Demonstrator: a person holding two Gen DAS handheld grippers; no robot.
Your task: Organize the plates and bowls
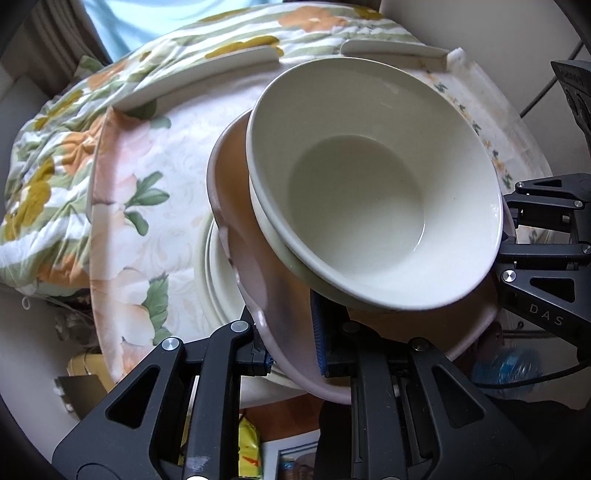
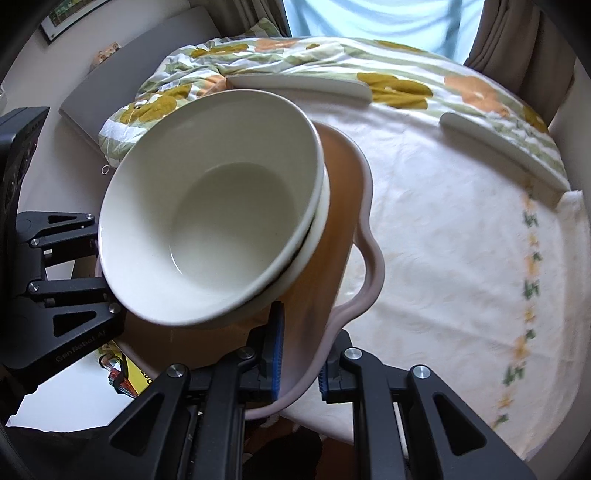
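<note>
A pink scalloped tray [image 1: 255, 280] carries two stacked cream bowls [image 1: 369, 184]. My left gripper [image 1: 291, 354] is shut on the tray's near rim. In the right wrist view my right gripper [image 2: 299, 358] is shut on the opposite rim of the tray [image 2: 354, 206], with the bowls [image 2: 210, 236] tilted on it. Both hold the tray above the table. Cream plates [image 1: 218, 273] lie stacked on the table under the tray in the left wrist view. Two more cream plates [image 2: 295, 85] [image 2: 498, 147] lie near the far edge.
The round table [image 2: 443, 240] has a floral cloth. A bunched flowered quilt [image 1: 48, 166] lies at its far side. A person in a light blue shirt [image 2: 369, 18] stands behind the table. A yellow packet [image 1: 249, 446] and a water bottle [image 1: 506, 365] lie below the table edge.
</note>
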